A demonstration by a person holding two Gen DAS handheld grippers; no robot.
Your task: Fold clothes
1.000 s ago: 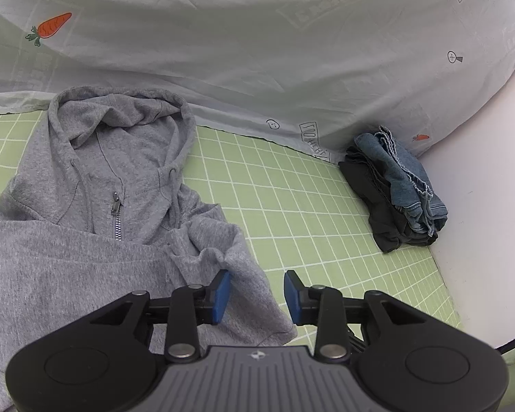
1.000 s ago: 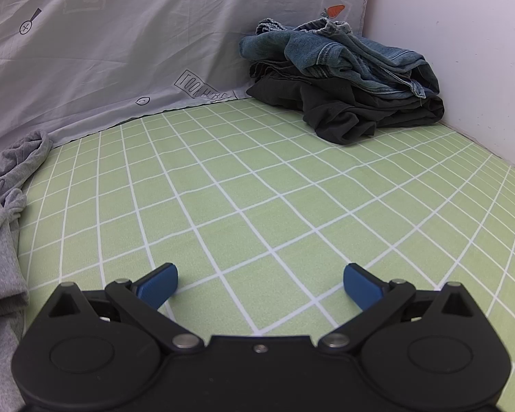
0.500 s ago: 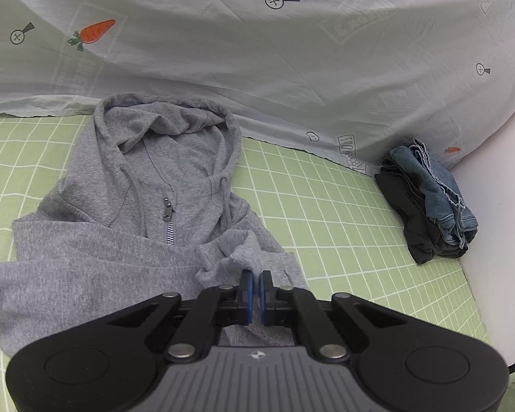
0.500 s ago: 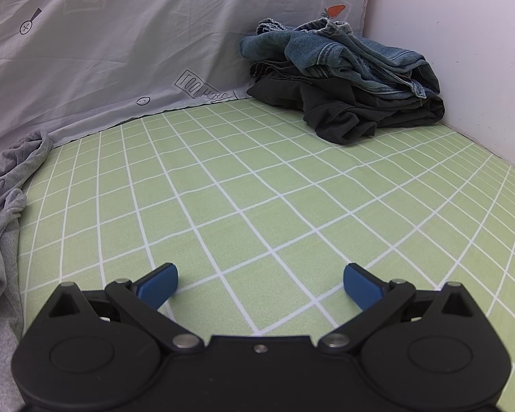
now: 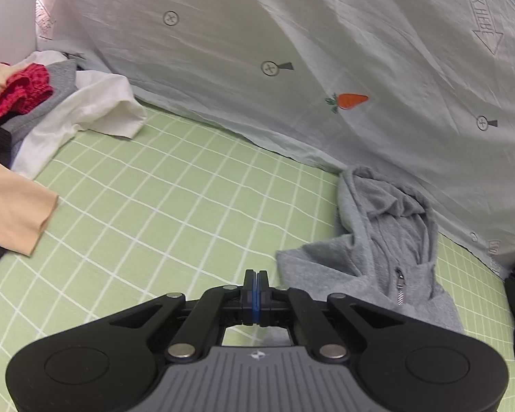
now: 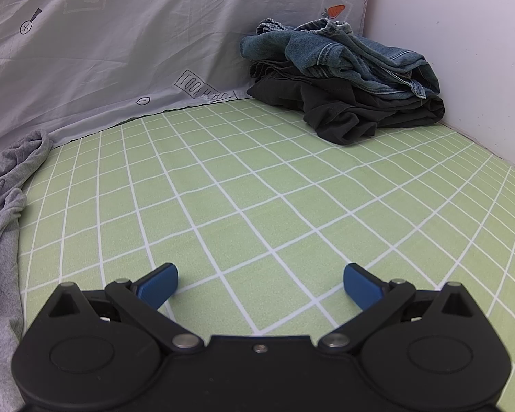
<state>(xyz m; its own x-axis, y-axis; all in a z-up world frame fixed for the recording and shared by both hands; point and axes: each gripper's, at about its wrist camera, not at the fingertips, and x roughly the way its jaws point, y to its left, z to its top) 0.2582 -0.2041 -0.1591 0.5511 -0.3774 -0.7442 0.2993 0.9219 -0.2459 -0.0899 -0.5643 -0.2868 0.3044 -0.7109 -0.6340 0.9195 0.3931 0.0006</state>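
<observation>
left jaws shut beside the hoodie, right jaws wide and idle

my left gripper (image 5: pixel 256 276) has its jaws pressed together, blue pads face to face. nothing shows between the tips. a grey patch shows through the gap in the frame under the jaws, so i can't tell if a thin edge of cloth is caught there.

the grey hoodie (image 5: pixel 370 261) lies just right of my left jaws and ahead of them, bunched on the green checked sheet (image 5: pixel 175 206). its hood is pushed up against the pale carrot-print cloth (image 5: pixel 326 51) and its zip pull (image 5: pixel 400 285) faces up. its near edge runs in right behind my right finger. my guess is a side flap is being brought across, so this is mid-fold and far from done.

the unfolded pile (image 5: pixel 34 110) of white, red, grey and peach cloth sits well left of my left jaws and ahead. it's likely kept apart as the still-to-do heap.

my right gripper (image 6: pixel 260 283) has its jaws spread wide with only bare sheet between them. the hoodie is far left of them. the finished stack (image 6: pixel 346 79), jeans on a dark garment, is well ahead and right, tucked in the corner by the wall. that's probably to keep the middle free for folding.
</observation>
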